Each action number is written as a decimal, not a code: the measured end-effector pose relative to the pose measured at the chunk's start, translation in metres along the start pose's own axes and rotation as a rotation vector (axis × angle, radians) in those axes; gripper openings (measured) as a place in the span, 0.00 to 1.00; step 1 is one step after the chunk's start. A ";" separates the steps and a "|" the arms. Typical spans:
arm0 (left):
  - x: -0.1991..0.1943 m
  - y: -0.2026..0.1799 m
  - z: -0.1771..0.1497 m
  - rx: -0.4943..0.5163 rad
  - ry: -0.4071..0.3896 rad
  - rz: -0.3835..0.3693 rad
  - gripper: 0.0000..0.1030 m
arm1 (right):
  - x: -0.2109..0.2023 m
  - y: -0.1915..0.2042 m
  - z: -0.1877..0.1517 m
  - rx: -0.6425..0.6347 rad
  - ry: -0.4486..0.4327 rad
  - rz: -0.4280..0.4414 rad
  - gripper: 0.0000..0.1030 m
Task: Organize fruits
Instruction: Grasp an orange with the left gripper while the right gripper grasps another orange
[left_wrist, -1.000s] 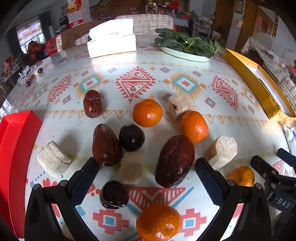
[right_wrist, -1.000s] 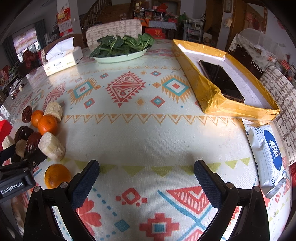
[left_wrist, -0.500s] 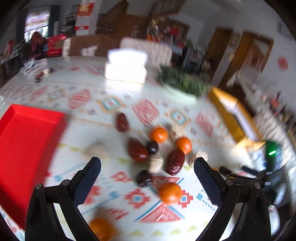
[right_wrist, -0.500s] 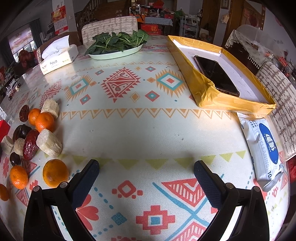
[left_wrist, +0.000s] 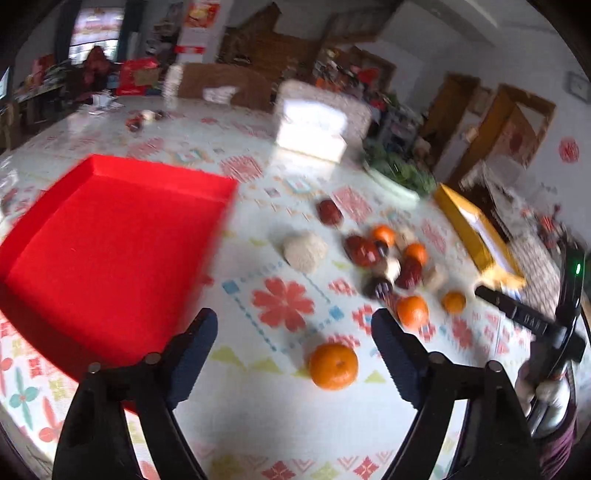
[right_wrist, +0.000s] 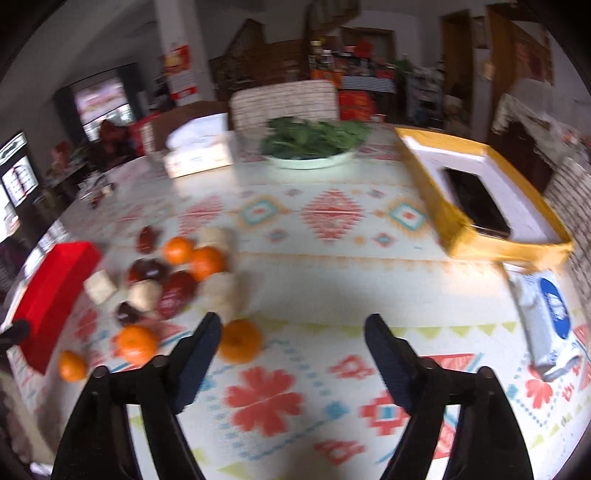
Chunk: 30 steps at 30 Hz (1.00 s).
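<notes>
Both my left gripper (left_wrist: 293, 341) and right gripper (right_wrist: 291, 343) are closing on nothing; I should center jaws over the lower-middle mandarin (left_wrist: 333, 365) before squeezing.

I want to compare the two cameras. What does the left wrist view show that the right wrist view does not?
Only the left wrist view shows the red tray's open inside and the right hand-held gripper from outside.

Only the right wrist view shows the dark phone inside the yellow box and the wipes pack.

Both show the pile of fruits, the plate of greens and the tissue box.
</notes>
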<state>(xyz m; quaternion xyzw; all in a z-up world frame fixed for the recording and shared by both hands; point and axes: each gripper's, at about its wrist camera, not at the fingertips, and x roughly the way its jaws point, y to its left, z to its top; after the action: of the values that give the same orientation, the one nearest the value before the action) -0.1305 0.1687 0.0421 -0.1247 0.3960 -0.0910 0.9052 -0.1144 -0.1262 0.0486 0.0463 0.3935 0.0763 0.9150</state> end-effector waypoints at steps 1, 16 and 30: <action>0.004 -0.003 -0.004 0.009 0.011 -0.005 0.82 | 0.001 0.005 -0.001 -0.013 0.007 0.004 0.74; 0.046 -0.043 -0.022 0.249 0.105 0.067 0.48 | 0.044 0.017 -0.010 -0.026 0.109 0.049 0.49; 0.002 -0.011 -0.013 0.133 -0.010 0.030 0.32 | 0.010 0.044 -0.011 -0.067 0.063 0.102 0.35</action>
<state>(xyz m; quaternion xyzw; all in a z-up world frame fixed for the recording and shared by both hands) -0.1391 0.1554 0.0356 -0.0589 0.3865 -0.1031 0.9146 -0.1200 -0.0814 0.0408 0.0331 0.4166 0.1372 0.8981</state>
